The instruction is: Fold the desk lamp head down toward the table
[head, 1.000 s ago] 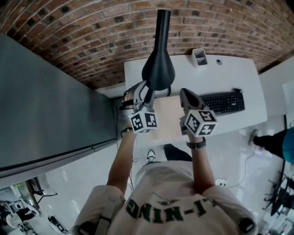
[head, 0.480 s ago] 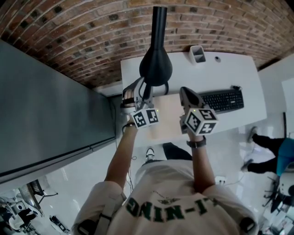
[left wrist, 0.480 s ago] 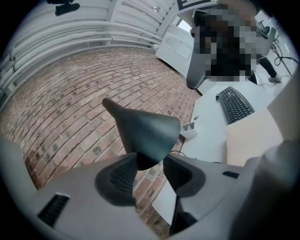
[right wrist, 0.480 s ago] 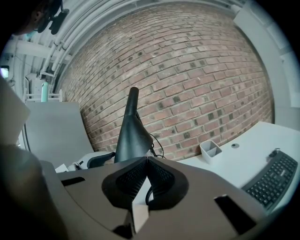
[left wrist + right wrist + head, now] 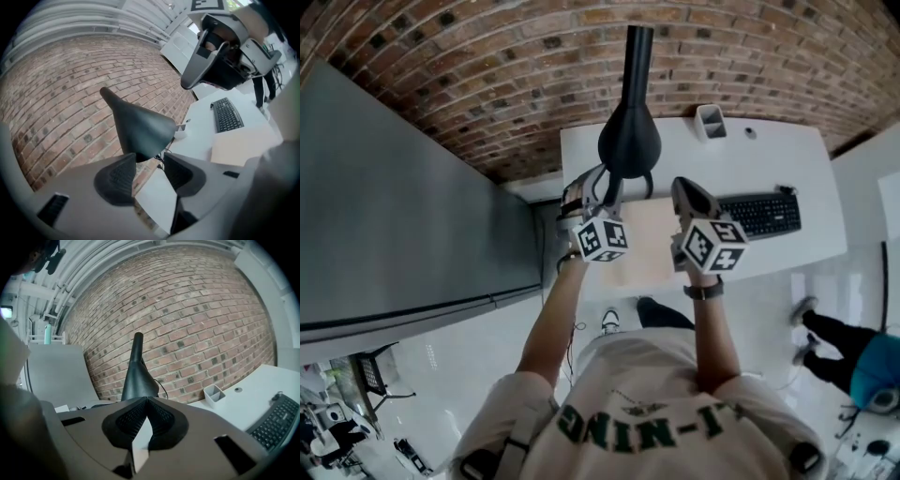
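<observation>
The black desk lamp's cone-shaped head [image 5: 629, 141] hangs over the white desk [image 5: 778, 159], and its stem [image 5: 637, 47] runs up past the brick wall. My left gripper [image 5: 602, 189] sits right under the head's near left rim. In the left gripper view its jaws [image 5: 150, 164] are opening. The head's lower edge [image 5: 140, 129] lies just beyond the gap, and the pads do not press on it. My right gripper [image 5: 686, 192] hovers to the right of the head with its pads [image 5: 161, 420] shut together on nothing.
A black keyboard [image 5: 759, 214] lies on the desk's right side and a tan mat [image 5: 642, 246] below the grippers. A small grey cup [image 5: 710, 120] stands at the back edge. A grey panel [image 5: 403, 216] fills the left. A person's legs [image 5: 834, 337] are on the floor at the right.
The left gripper stays under the lamp head with little movement. The right gripper keeps its place. The person on the floor at the right has walked on.
</observation>
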Demonstrator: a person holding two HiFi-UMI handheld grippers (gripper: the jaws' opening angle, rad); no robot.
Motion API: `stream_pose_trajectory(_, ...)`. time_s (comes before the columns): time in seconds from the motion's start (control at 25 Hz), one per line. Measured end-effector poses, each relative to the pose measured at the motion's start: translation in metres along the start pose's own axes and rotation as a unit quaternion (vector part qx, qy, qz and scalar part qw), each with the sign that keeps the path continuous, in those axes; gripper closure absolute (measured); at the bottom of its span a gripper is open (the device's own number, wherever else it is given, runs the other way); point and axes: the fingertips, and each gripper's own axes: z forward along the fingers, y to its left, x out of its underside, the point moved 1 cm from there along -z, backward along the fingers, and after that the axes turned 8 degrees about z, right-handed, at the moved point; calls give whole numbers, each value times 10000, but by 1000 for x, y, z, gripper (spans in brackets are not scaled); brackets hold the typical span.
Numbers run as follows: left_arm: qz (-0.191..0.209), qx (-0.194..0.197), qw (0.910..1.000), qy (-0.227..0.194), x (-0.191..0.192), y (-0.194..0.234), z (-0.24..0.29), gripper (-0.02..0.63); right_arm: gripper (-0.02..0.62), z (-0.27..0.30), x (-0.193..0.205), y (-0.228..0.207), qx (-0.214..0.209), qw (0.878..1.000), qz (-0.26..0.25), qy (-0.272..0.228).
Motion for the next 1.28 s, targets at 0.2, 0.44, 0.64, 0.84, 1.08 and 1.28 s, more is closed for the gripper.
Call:
stream_pose_trajectory(0.2, -1013, 364, 9942, 36, 7, -5, -23, 439, 591, -6, -4, 16, -64, 9999, -64, -119)
stream_pose_trajectory(0.44, -2260, 472, 9724, -325, -4, 12, -71, 439, 591, -21, -7, 41, -67, 9989, -338, -309)
stream_pose_trajectory(0.64, -2979, 470, 9515, -612, -23, 26, -112, 440, 591, -37, -8, 58, 16, 9963, -713, -476)
stream_pose_trajectory(0.84, -3163, 399, 9442, -833, -41, 42, -143, 505, 592, -55, -9, 74, 125, 9929, -990, -655)
stream_pose_trajectory(1.08, -3201, 91, 9412, -1077, -57, 66, -165, 563, 592, -75, -16, 86, 193, 9868, -1283, -966)
stream_pose_trajectory(1.28, -3178, -153, 9415, -1110, -61, 81, -176, 604, 592, -84, -21, 92, 170, 9841, -1407, -1071)
